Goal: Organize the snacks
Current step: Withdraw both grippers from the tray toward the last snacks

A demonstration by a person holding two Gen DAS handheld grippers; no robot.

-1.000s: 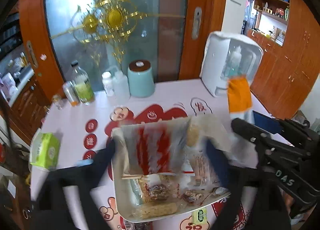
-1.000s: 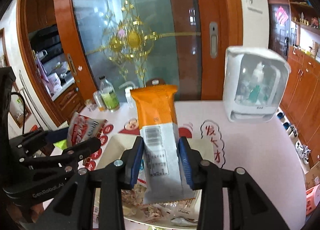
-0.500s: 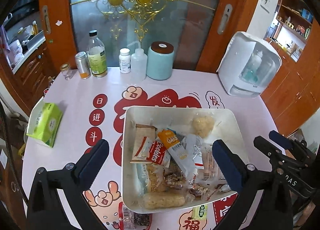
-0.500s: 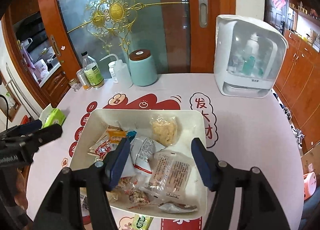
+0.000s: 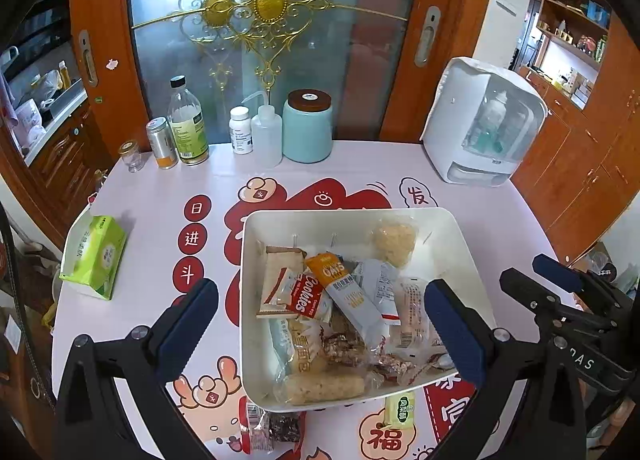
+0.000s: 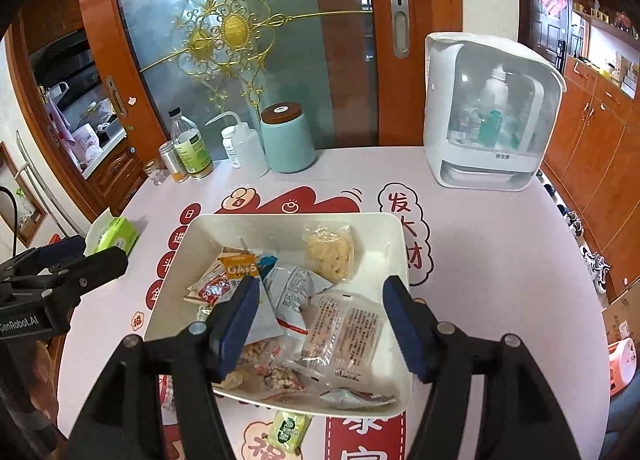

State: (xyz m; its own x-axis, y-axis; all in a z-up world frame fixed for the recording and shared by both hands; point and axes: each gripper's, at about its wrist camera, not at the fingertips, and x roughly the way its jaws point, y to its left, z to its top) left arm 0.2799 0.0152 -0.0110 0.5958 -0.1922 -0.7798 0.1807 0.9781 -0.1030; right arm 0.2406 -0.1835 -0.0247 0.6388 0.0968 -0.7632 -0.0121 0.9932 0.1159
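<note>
Readable print on wrappers, tablecloth and tongs

"OATS" on an orange snack packet (image 5: 334,272); "Cookies" on a red-and-white wrapper (image 5: 307,297); red characters 日, 进, 斗, 发, 福 printed on the tablecloth (image 5: 160,200); "GenRobot.AI" on the left tongs (image 6: 68,260) body, "DAS" on the right tongs (image 5: 556,272).

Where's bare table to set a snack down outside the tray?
Free: the strip between the white rectangular tray and the white countertop appliance, running down the tray's right side. Also between the tray and the green tissue pack. Crowded: the back-left row around the teal canister, and the near edge, where two small green and dark packets lie.
</note>
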